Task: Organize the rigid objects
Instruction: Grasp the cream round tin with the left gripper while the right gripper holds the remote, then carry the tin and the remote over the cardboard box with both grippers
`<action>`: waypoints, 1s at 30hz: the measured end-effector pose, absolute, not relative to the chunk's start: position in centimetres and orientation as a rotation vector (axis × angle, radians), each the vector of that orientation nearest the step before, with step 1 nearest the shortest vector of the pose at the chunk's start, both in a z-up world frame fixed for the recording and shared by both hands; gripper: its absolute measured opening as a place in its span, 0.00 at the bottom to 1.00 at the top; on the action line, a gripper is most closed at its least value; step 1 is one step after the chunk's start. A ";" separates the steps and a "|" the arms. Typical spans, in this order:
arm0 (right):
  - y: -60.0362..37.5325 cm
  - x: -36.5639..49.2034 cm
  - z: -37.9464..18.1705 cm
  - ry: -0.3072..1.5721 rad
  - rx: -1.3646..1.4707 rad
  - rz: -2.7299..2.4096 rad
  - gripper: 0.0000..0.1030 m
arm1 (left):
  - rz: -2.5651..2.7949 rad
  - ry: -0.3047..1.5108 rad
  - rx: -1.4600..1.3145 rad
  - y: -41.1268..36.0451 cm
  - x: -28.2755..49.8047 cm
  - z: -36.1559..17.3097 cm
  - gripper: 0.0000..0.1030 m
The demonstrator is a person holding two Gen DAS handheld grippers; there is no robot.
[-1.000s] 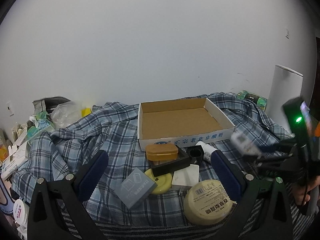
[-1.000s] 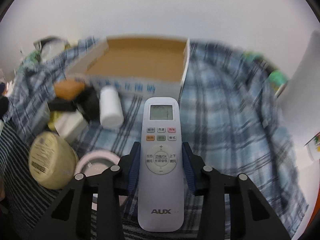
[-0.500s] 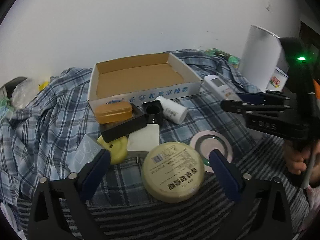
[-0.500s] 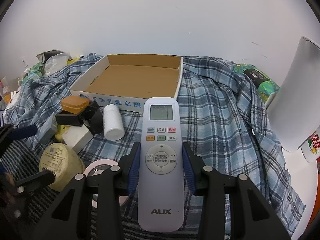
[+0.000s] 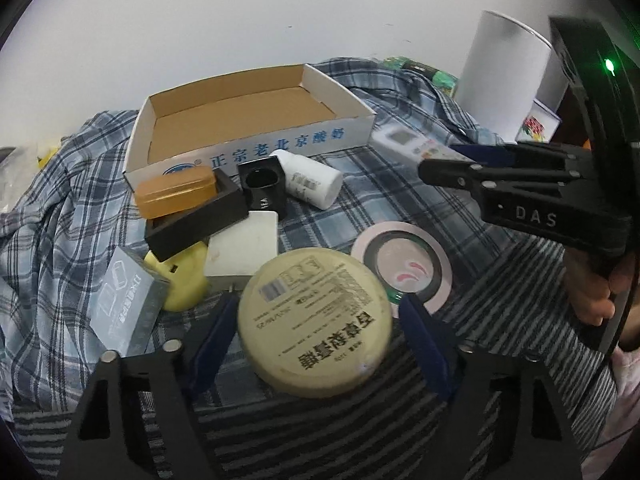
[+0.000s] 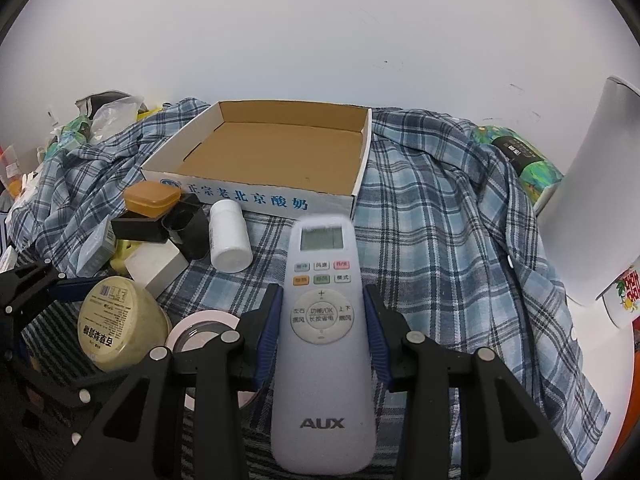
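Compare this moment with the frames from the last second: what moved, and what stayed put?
The left gripper came down toward the pile and now straddles the round yellow tin; its jaws are closing, pads not clearly pressing yet. The right gripper stays clamped on the white remote. The cardboard box is empty as before, and the white bottle has not moved.

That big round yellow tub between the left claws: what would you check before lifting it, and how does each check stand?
1. Round yellow tub sits between the left gripper pads: ok.
2. Pads pressing its sides: not ok, jaws closing, gaps show.
3. Pink-rimmed disc free of the tub: cannot tell, edges overlap.
4. Cardboard box has room: ok.
5. Right gripper firm on AUX remote: ok.
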State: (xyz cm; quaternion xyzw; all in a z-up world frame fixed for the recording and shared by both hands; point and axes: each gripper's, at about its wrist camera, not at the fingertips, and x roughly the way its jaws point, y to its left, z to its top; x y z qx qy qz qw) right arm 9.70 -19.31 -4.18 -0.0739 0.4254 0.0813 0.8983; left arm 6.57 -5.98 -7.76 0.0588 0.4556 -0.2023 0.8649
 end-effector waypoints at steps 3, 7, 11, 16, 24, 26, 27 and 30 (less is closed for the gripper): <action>-19.4 9.8 -4.3 0.885 -0.154 0.164 0.38 | -0.424 0.953 0.110 -5.8 6.6 -7.7 0.75; -19.4 9.8 -4.4 0.884 -0.158 0.165 0.38 | -0.401 0.897 0.107 -5.5 6.1 -7.1 0.75; -19.4 9.9 -4.6 0.899 -0.150 0.180 0.38 | -0.378 0.808 0.073 -4.8 5.5 -5.7 0.75; -19.7 10.8 -6.1 0.986 -0.128 0.194 0.38 | -0.374 0.753 0.051 -4.1 5.1 -4.8 0.75; -18.6 11.2 -7.8 1.063 -0.204 0.201 0.39 | -0.362 0.645 0.090 -4.6 3.8 -3.2 0.74; -18.6 11.0 -7.6 1.058 -0.205 0.197 0.38 | -0.361 0.640 0.096 -4.7 3.7 -3.1 0.75; -18.7 10.9 -7.5 1.055 -0.201 0.197 0.38 | -0.362 0.641 0.096 -4.7 3.8 -3.2 0.75; -18.5 10.5 -7.2 1.025 -0.204 0.190 0.38 | -0.355 0.631 0.085 -4.5 3.5 -2.9 0.75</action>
